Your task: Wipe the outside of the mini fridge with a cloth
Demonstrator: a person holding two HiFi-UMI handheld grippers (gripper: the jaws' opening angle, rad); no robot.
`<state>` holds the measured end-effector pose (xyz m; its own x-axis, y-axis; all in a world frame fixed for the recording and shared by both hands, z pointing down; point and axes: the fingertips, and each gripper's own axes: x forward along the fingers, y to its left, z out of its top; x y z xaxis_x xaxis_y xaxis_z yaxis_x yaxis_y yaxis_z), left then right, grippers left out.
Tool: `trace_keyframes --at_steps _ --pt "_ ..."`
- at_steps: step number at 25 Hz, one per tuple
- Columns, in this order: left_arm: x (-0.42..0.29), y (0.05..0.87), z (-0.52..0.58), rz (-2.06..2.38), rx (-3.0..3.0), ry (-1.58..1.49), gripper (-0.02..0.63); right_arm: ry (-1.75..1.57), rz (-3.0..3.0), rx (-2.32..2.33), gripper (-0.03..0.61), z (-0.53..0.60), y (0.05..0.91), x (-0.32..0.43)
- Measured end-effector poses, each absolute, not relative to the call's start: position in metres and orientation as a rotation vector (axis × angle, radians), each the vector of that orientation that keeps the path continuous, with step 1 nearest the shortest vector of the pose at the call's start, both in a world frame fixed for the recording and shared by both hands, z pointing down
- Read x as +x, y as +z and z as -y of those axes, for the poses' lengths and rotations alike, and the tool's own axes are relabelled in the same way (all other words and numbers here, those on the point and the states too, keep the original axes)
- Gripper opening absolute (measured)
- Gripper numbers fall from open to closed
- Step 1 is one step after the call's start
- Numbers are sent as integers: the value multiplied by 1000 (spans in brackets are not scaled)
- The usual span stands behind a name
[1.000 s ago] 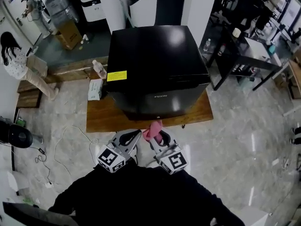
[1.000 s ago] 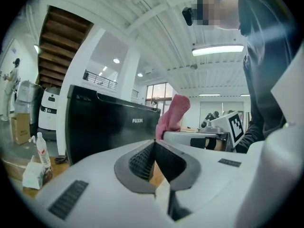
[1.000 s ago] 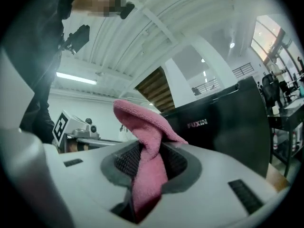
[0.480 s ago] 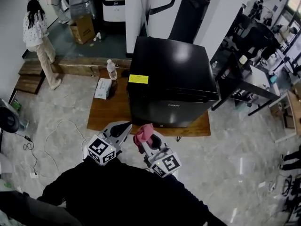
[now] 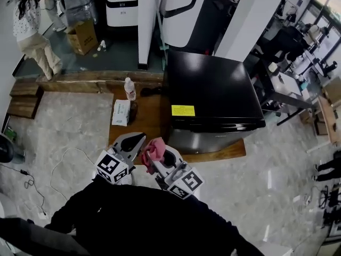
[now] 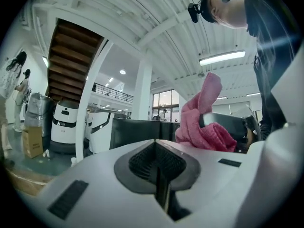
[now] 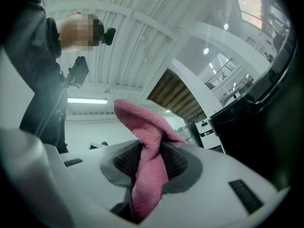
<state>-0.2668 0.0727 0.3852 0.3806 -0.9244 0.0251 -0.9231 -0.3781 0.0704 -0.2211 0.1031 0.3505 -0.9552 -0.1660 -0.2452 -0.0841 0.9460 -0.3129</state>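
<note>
The black mini fridge (image 5: 213, 92) stands on a low wooden platform (image 5: 146, 119), with a yellow label on its top near the front edge. My right gripper (image 5: 158, 154) is shut on a pink cloth (image 5: 153, 149), held near the platform's front edge, left of the fridge's front. In the right gripper view the pink cloth (image 7: 147, 167) is pinched between the jaws and the fridge (image 7: 266, 132) fills the right side. My left gripper (image 5: 133, 141) is shut with nothing in it, just left of the cloth. In the left gripper view the cloth (image 6: 204, 122) shows to the right, the fridge (image 6: 142, 132) beyond.
A water bottle (image 5: 129, 88) and a tissue pack (image 5: 121, 112) lie on the platform left of the fridge. A white pillar (image 5: 250, 20) rises behind the fridge. A black desk (image 5: 290, 84) stands to the right. A person (image 5: 32, 28) stands far left by a cardboard box (image 5: 82, 36).
The view has swung: the fridge now sits further right and I stand off its left front corner. Both grippers stay close together, the right one still holding the cloth.
</note>
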Motion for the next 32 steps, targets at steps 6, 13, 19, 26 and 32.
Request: trace_keyframes --at_steps 6,13,19,26,32 --pt "-383 375 -36 1739 2582 -55 5 -506 -2786 -377 118 -64 355 -327" --pt "-469 383 19 1681 2652 22 5 -730 -2585 -689 112 23 384 -408" --pt "-503 382 67 1609 2691 -6 5 -885 -2334 -974 112 98 411 -417" --pt "-500 396 109 1525 2735 9 5 -993 -2147 -1066 112 162 432 -415" --pt "-508 401 149 1514 2754 71 5 -1109 -1975 -1054 112 223 438 -432"
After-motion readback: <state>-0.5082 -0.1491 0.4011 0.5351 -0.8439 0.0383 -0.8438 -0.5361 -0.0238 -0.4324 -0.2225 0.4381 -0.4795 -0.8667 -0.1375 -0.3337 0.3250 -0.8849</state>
